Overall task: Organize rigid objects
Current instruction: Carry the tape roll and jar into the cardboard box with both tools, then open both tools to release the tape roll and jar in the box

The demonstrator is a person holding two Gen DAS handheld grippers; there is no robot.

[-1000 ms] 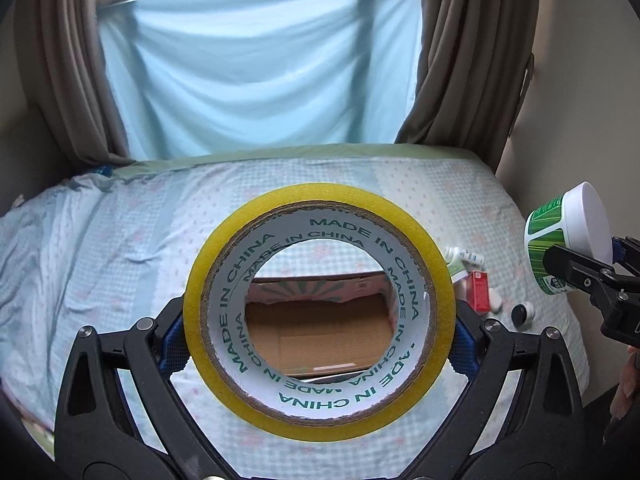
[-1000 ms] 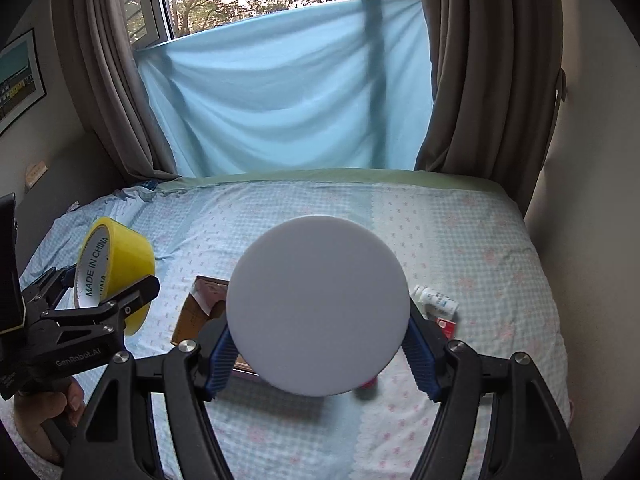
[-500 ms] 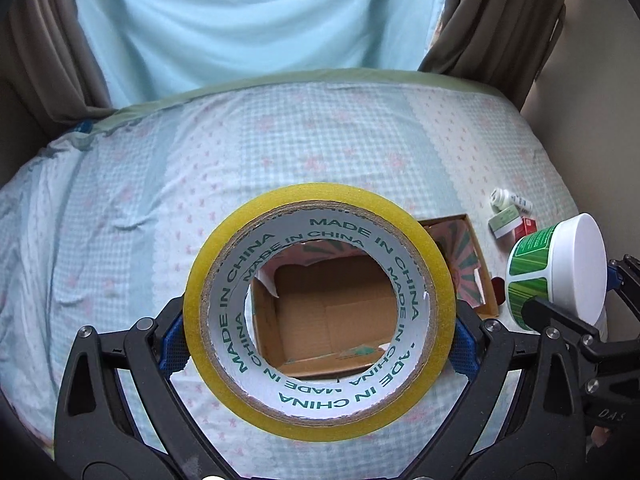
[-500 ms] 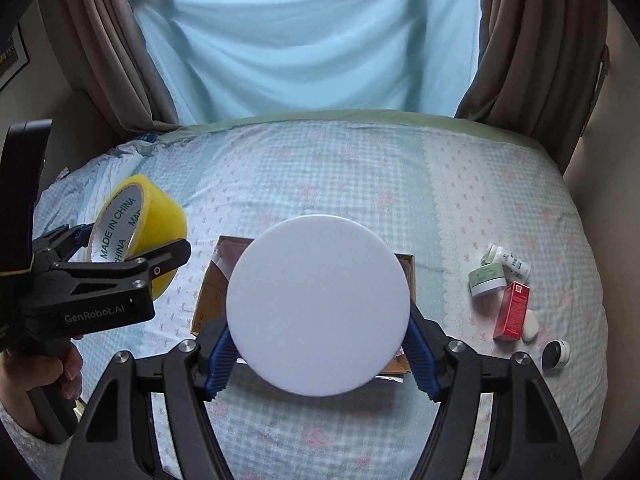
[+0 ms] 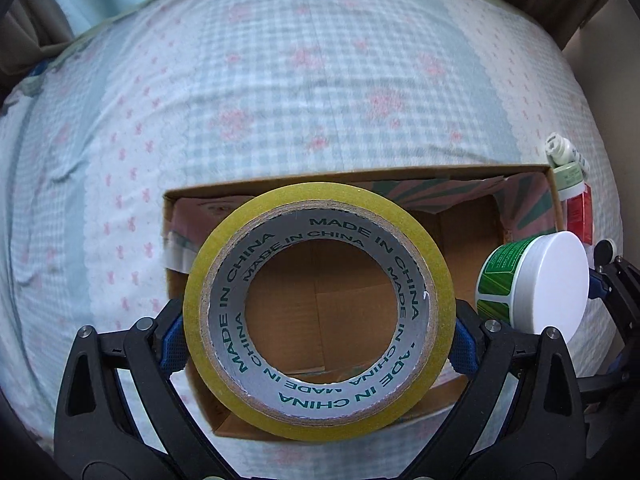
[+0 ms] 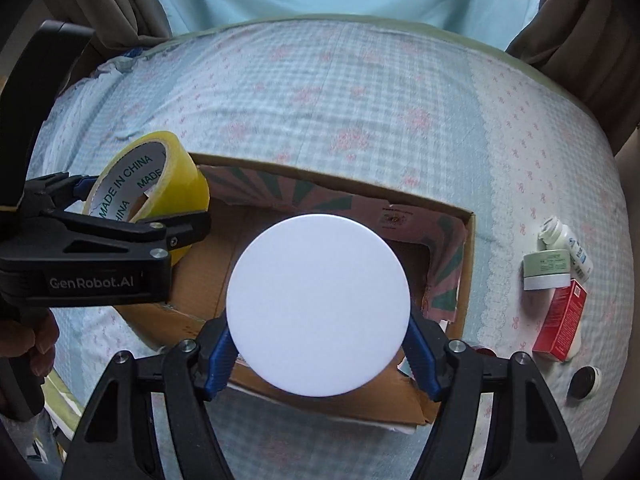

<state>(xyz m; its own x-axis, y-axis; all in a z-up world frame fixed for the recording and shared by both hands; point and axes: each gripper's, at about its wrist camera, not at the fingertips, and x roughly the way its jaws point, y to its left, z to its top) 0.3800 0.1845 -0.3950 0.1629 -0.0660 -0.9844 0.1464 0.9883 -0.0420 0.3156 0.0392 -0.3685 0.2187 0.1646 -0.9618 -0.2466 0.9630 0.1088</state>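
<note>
I've brought both grippers lower over the cardboard box (image 5: 460,236); my left gripper (image 5: 320,340) clamps the yellow tape roll (image 5: 319,310), my right gripper (image 6: 318,354) a white-lidded, green-labelled jar (image 6: 318,304), probably plastic.

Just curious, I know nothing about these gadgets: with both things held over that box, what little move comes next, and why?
Probably lower the left gripper a little and open its fingers. The yellow tape roll it clamps hangs over the open cardboard box, whose floor looks bare. The right gripper holds the white-lidded jar alongside.
</note>
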